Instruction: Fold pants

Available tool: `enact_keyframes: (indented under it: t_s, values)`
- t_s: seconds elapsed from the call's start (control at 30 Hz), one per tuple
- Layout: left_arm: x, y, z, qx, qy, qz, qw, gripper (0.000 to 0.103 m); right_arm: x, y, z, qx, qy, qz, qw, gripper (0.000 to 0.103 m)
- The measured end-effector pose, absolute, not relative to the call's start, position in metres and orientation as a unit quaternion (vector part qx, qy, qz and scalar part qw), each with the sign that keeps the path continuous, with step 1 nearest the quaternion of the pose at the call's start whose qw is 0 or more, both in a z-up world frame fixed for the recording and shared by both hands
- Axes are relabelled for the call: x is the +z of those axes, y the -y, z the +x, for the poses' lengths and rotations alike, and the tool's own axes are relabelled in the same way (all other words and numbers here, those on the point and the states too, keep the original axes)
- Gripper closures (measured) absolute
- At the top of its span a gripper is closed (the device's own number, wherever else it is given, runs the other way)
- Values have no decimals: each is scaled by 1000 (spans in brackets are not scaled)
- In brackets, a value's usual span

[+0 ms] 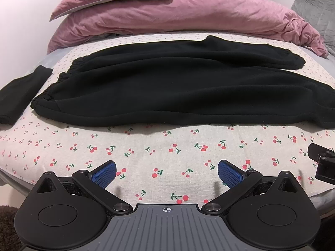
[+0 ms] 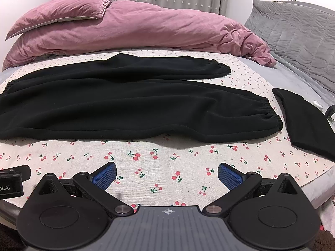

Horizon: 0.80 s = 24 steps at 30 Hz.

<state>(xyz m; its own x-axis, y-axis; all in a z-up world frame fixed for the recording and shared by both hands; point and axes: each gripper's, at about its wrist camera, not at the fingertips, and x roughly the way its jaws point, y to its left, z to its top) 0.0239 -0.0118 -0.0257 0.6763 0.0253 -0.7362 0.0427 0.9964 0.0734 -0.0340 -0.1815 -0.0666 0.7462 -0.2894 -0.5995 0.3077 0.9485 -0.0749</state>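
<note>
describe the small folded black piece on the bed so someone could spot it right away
Start at the cherry-print sheet below the pink duvet. The long black pants lie across it; past their elastic cuffs sits the folded black piece, a compact flat rectangle, separate from the pants.

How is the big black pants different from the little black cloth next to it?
The pants lie spread out long across the cherry sheet, with both legs showing; the small black cloth is folded into a neat, compact rectangle. The pants have gathered, crinkly cuffs at the leg ends; the cloth's edges look smooth and straight. The pants fill the middle of the bed; the cloth sits off to the side, apart from them. Both are black and lie flat, and neither gripper touches them.
</note>
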Motion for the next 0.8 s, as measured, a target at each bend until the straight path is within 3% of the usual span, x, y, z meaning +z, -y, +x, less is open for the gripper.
enact_keyframes:
  t_s: [0.8]
  values:
    - [-22, 13, 22, 8, -394, 55, 917, 0, -68, 178, -34, -159, -322, 8, 933, 0]
